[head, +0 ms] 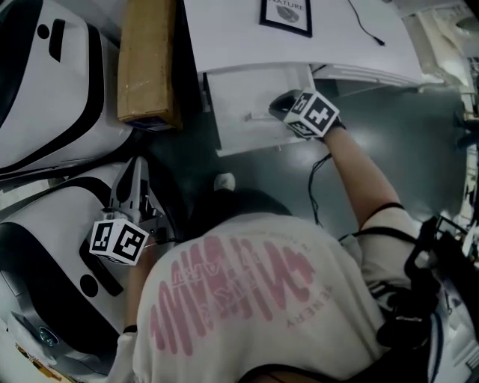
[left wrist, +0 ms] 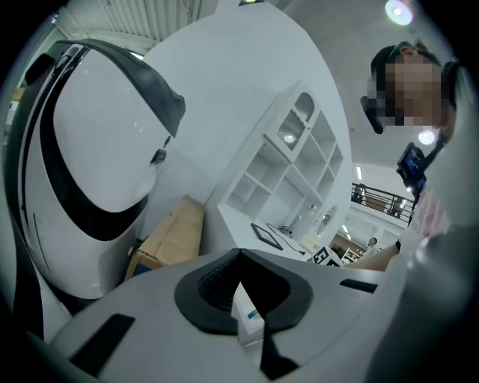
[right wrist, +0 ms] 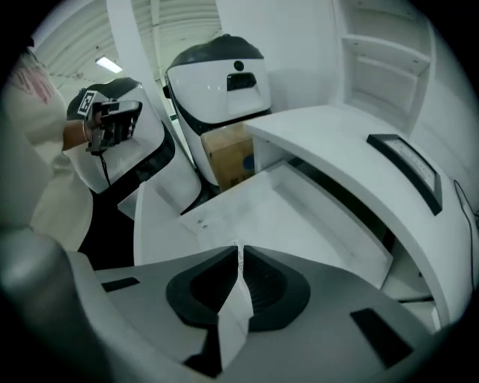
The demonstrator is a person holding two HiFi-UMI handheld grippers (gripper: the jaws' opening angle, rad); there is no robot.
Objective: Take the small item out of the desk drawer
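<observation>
We reach forward with the right and hold the left low.
Our right arm point(head: 359, 179) stretches out, right gripper point(head: 278, 106) pinched tight on a thin white slip point(right wrist: 236, 314); the left gripper point(head: 137, 179) points forward beside us, its jaws clamping a small white box point(left wrist: 247, 314).

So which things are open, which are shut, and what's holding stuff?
Desk drawer: pulled open.
Right gripper: jaws shut on a white paper slip, above the drawer.
Left gripper: jaws shut on a small white box.
Picture frame: lying flat on the desk.
</observation>
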